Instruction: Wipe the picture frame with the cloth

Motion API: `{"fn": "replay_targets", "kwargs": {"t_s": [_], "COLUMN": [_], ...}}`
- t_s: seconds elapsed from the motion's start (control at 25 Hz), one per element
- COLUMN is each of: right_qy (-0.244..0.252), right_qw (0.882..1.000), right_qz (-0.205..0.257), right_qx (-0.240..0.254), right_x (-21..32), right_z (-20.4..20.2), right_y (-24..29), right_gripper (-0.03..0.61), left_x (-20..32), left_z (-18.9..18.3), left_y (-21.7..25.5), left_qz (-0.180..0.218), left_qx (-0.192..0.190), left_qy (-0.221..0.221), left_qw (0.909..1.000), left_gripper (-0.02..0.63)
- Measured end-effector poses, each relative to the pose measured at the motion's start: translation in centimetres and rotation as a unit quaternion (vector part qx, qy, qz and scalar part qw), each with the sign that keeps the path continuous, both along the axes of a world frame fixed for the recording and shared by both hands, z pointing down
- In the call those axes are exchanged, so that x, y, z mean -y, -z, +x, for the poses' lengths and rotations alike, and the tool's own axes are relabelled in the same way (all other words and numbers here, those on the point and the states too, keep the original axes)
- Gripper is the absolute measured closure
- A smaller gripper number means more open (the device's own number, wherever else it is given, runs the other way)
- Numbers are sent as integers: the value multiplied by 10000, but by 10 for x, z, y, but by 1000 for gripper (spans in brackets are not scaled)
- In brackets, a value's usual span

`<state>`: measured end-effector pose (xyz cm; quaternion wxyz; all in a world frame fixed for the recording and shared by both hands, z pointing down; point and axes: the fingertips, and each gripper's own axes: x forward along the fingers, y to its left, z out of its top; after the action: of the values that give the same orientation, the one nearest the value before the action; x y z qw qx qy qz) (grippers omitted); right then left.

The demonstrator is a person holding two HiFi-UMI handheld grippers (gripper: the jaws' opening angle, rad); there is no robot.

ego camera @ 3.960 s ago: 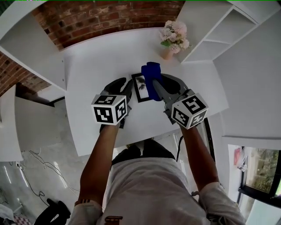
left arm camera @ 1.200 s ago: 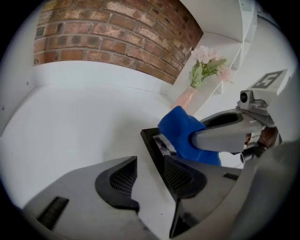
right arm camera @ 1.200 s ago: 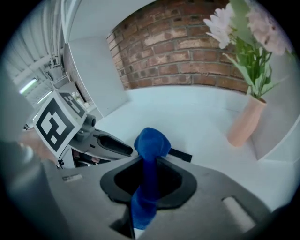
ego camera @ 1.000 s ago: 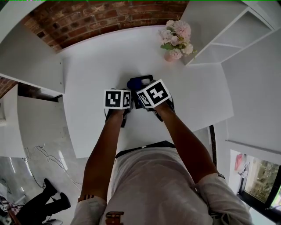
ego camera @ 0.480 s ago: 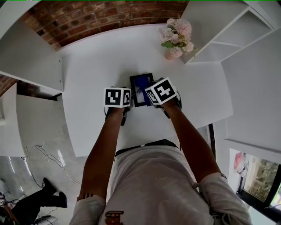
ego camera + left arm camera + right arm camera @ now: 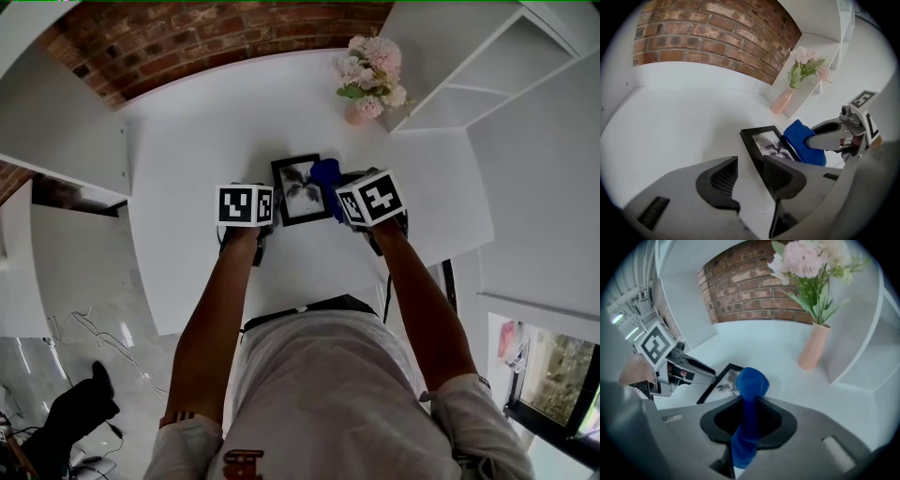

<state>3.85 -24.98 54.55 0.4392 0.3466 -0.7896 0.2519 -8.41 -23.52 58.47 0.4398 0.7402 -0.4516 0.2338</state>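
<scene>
**A:** What do our right fingers have?

**B:** They are pressed together on the blue cloth. It runs up between them as a rolled strip, and its bunched end stands out past the tips of the right gripper.

**A:** And our left fingers?

**B:** Those are apart, with a narrow strip of white surface showing in the gap. The left gripper holds nothing. The black left edge of the picture frame runs along the inner side of the finger at 3 o'clock, then passes out of sight beneath it. We cannot tell whether the two touch.

**A:** Where does the frame lie?

**B:** It lies flat, near the middle of the surface in our head view. It has a black border around a dark, feathery motif on a pale ground. Our left gripper sits at its 8 o'clock and our right gripper at its 4 o'clock.

**A:** How does the cloth sit against it?

**B:** The bunched end is at the frame's 2 o'clock corner. In our left gripper view it overlaps that side of the frame.

**A:** What do we see farther out?

**B:** A pink vase of pale pink flowers stands at 1 o'clock from the frame, well apart from it. The vase is just beside a white shelf unit. A brick wall closes off the surface at 12 o'clock.
</scene>
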Motion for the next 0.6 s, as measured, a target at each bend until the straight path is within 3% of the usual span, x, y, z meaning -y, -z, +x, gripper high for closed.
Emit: {"fn": "replay_targets", "kwargs": {"t_s": [0.28, 0.6], "right_qy": [730, 1079], "right_qw": [9959, 9922], "right_qz": [-77, -509], "right_qx": [534, 363], "right_x": [-52, -82], "right_z": [-57, -94], "right_y": [22, -11], "right_gripper": [505, 505], "left_x": [0, -1], "left_z": [-1, -1], "left_y": [0, 0], "left_qz": [19, 8], "left_qx": [-44, -52], "left_qy": [-18, -53], "left_qw": [10000, 10000], "left_gripper": [446, 446]}}
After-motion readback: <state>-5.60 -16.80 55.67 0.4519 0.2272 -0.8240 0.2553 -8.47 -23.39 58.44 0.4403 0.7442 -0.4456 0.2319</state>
